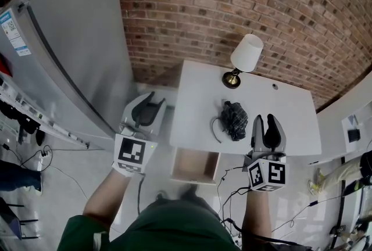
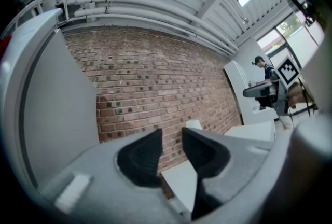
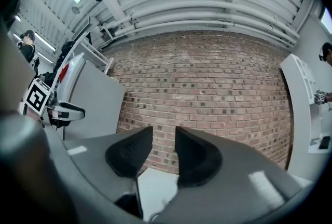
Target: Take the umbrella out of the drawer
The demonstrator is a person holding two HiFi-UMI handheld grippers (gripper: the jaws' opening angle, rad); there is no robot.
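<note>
The folded dark umbrella (image 1: pixel 234 119) lies on top of the white table (image 1: pixel 290 122), its strap looping out to its left. Under the table's front edge the wooden drawer (image 1: pixel 196 165) is pulled out, and its inside looks bare. My right gripper (image 1: pixel 264 123) hovers level over the table just right of the umbrella without touching it. Its jaws stand a little apart and nothing is between them (image 3: pixel 164 135). My left gripper (image 1: pixel 152 103) is held left of the table, off its edge. It is open and holds nothing (image 2: pixel 172 137).
A table lamp (image 1: pixel 244 58) with a white shade stands at the back of the table. A brick wall (image 1: pixel 232 6) runs behind it. A tall grey refrigerator (image 1: pixel 75 52) stands at the left. Cables trail over the floor at the lower right.
</note>
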